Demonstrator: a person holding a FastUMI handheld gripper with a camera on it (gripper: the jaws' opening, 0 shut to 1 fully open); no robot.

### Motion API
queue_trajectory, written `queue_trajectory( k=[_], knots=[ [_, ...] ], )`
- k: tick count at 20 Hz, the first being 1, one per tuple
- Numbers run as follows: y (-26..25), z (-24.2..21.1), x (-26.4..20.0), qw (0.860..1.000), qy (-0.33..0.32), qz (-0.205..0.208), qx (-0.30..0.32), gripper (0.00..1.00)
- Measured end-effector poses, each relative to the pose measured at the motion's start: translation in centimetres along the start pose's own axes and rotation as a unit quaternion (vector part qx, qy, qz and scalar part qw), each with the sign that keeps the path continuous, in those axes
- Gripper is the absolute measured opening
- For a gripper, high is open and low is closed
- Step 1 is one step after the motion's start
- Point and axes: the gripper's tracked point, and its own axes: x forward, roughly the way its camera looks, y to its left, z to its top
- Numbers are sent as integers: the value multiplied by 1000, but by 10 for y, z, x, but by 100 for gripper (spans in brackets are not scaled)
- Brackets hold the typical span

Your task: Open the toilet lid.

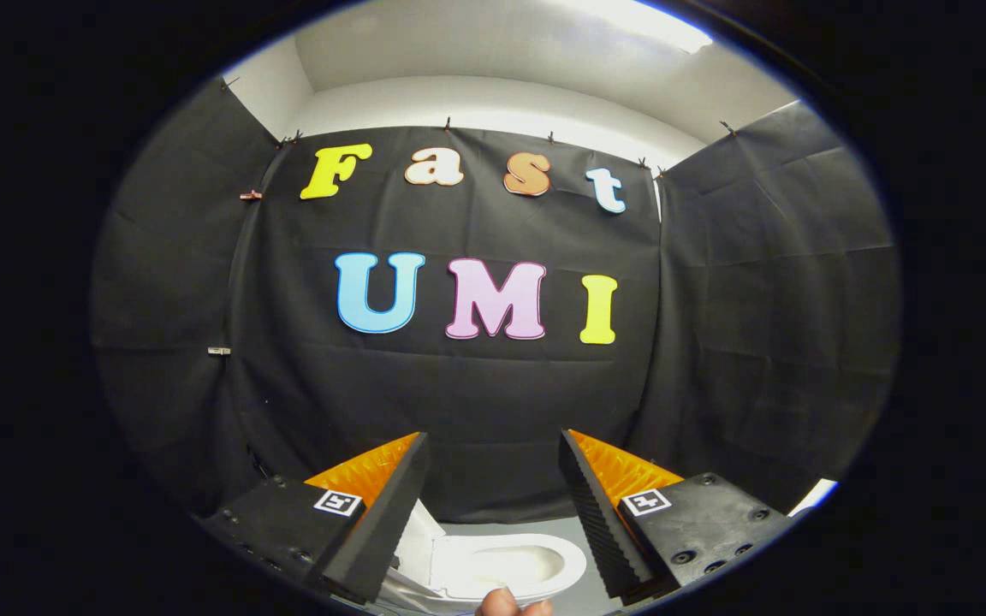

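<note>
I am holding the gripper (493, 479) with its fingers (390, 513) spread wide and gripping nothing, pointing toward the black cloth wall (493, 402). Below and between them the toilet (501, 566) is sitting with its bowl showing; its lid (414, 535) seems to be standing up beside the left finger. A fingertip (510, 604) is showing just under the bowl.

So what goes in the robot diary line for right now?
gripper: open, holding nothing | toilet: below, between the fingers | lid: looks raised | fingertip: near the bowl
</note>
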Motion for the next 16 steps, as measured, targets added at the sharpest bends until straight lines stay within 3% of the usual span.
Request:
queue_trajectory(
  k=[16],
  knots=[
    [6,3,0,1000,-5,7,2,94]
  ],
)
